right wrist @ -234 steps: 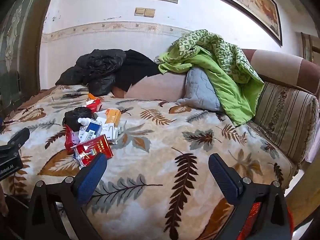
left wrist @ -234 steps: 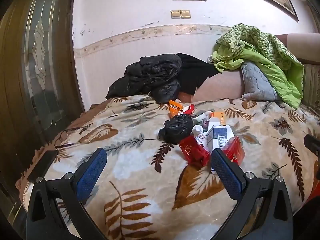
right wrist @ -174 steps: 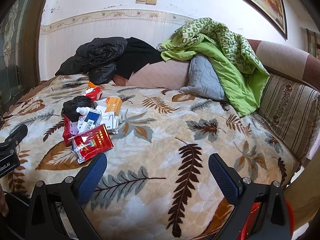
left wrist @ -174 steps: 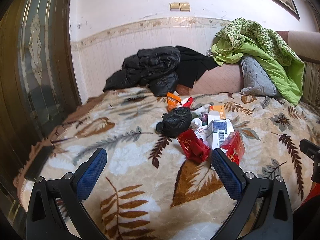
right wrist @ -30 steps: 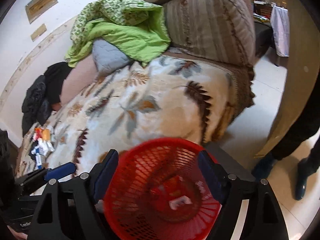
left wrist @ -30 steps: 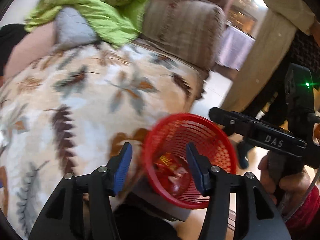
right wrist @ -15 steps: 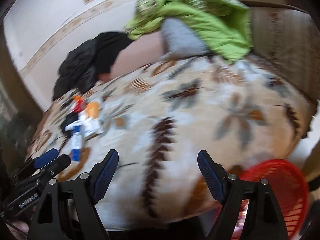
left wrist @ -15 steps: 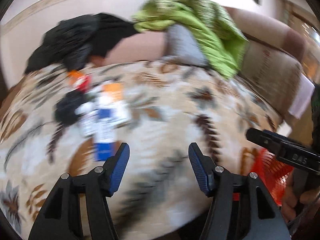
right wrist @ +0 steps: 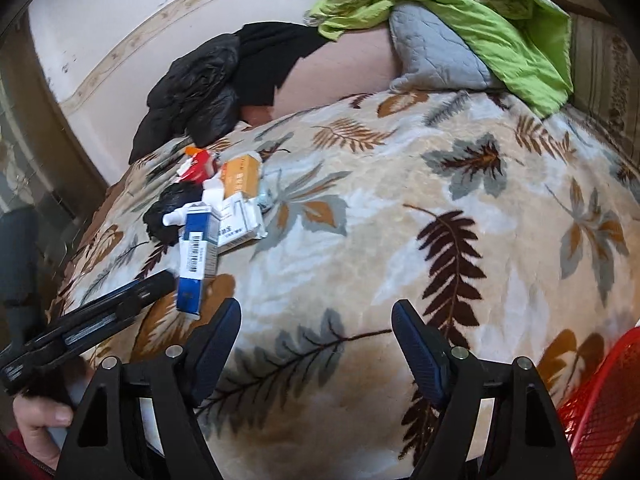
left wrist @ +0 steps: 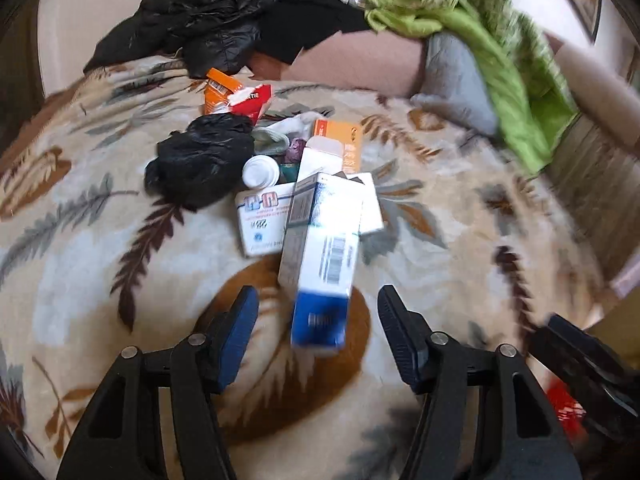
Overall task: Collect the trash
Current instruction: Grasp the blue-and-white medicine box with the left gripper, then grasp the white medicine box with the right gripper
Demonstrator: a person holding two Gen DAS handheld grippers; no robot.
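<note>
I have swung my left gripper [left wrist: 314, 322] away from the red basket [right wrist: 600, 392] and back to the trash pile, its jaws spread and empty, with the blue-and-white carton [left wrist: 320, 260] now lying just ahead of them and lined up with the gap. That tells me the last piece is dropped off and this carton is the next pick. My right gripper [right wrist: 316, 340] also hangs spread and empty over bare blanket [right wrist: 400, 200], the pile off beyond its left jaw and the basket beside its right jaw.
</note>
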